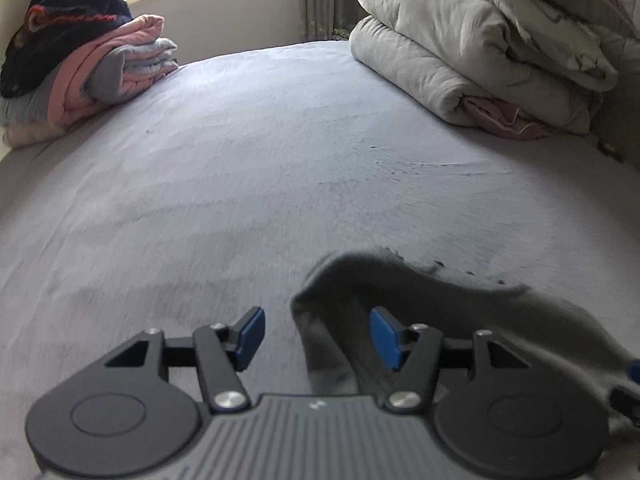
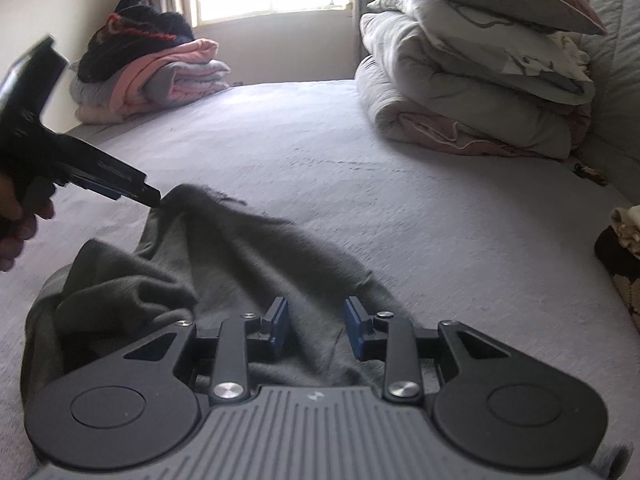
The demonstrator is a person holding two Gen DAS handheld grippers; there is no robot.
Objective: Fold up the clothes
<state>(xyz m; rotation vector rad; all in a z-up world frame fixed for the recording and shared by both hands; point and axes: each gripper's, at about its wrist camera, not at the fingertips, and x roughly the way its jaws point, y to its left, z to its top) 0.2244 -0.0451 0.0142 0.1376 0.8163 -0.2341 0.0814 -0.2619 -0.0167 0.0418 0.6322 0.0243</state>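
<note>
Spreading a dark grey, crumpled knit garment [image 2: 224, 264] near the front edge of a pale lilac bed sheet [image 2: 360, 160].

Both tools stand with jaws parted and pads pressing nothing: the left gripper [image 1: 316, 338] has a fold of cloth just inside its right pad, and the right gripper [image 2: 316, 326] hovers over the near hem. The garment's long axis runs from the right gripper away toward the left one, whose tip sits at the far raised corner, so either hand looks able to pinch an end.
</note>
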